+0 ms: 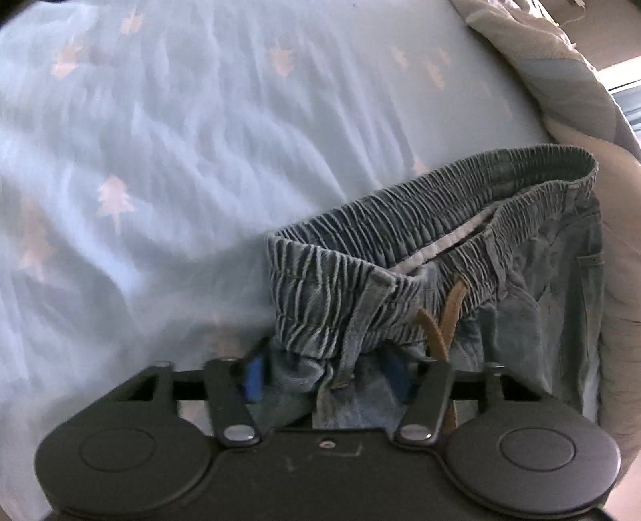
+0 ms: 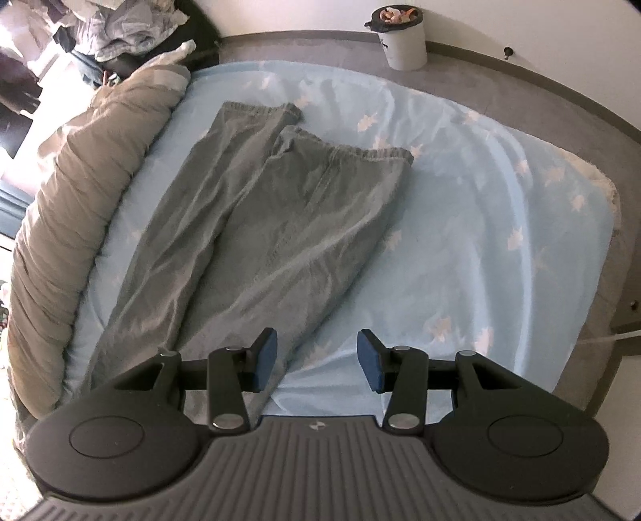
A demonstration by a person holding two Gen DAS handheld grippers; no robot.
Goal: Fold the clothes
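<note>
A pair of light denim trousers (image 2: 256,224) lies on a pale blue bedsheet (image 2: 480,224), legs stretched away from me and hems at the far end. In the left wrist view its elastic waistband (image 1: 404,240) with a brown drawstring (image 1: 440,316) is bunched up. My left gripper (image 1: 324,372) is shut on the waist fabric just below the band. My right gripper (image 2: 316,356) is open and empty, hovering above the sheet at the trousers' near right edge.
A rolled beige duvet (image 2: 80,192) lies along the left side of the bed; it also shows in the left wrist view (image 1: 561,80). A white bin (image 2: 400,38) stands on the grey floor beyond the bed. A heap of clothes (image 2: 120,32) is at the far left.
</note>
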